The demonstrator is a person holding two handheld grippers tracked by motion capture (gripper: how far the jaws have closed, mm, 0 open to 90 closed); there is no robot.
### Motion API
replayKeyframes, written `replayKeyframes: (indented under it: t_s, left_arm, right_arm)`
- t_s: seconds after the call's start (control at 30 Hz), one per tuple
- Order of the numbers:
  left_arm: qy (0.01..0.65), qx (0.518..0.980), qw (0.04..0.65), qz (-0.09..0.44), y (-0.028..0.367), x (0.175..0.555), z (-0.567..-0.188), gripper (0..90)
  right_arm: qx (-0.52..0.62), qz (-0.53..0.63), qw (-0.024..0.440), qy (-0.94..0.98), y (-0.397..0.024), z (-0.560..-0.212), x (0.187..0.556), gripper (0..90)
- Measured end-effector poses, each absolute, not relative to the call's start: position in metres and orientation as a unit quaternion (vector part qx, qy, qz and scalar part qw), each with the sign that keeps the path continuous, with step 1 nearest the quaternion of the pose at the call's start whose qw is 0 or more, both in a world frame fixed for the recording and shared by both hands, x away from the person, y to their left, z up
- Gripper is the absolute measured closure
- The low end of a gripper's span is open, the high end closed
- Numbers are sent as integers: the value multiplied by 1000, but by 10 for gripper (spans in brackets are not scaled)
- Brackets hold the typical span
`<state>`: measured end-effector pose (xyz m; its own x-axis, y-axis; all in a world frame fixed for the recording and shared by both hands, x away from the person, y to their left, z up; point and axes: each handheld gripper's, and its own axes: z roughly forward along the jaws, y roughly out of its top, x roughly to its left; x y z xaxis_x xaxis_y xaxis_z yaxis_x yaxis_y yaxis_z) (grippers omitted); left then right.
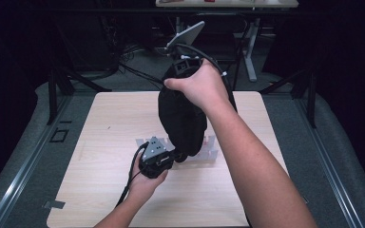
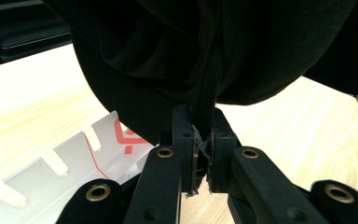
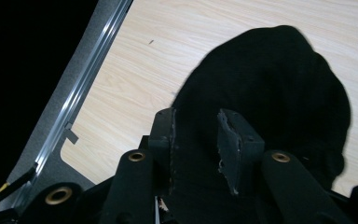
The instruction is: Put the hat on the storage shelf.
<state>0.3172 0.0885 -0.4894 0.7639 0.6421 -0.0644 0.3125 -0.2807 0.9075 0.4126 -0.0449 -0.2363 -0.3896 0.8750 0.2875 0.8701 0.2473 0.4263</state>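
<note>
The black cloth [image 1: 183, 116] hangs in the air over the middle of the tabletop [image 1: 104, 142], stretched between the two tools. Its top end is in the right tool [image 3: 196, 140], whose jaws stand partly apart with the cloth bunched between them. The right hand [image 1: 199, 85] holds this tool high above the far half of the tabletop, the forearm coming up from the lower right and the tool pointing down. The cloth's bottom edge is pinched in the left tool [image 2: 204, 156], whose jaws are closed tight on a thin fold. The left hand [image 1: 145, 183] holds that tool low, near the tabletop, pointing away from the person. Under the cloth lies a grey slotted tray [image 2: 70, 163] with red marks.
</note>
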Motion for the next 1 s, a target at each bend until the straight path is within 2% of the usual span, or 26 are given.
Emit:
replayKeyframes:
  t_s: [0.5, 1.0]
  left_arm:
    - [358, 748, 545, 125, 104, 321, -510, 852]
    - [344, 759, 541, 116, 114, 324, -522, 849]
  right_arm:
    - [584, 282, 17, 761, -109, -234, 411, 675]
    - [602, 268, 28, 752, -165, -275, 398, 675]
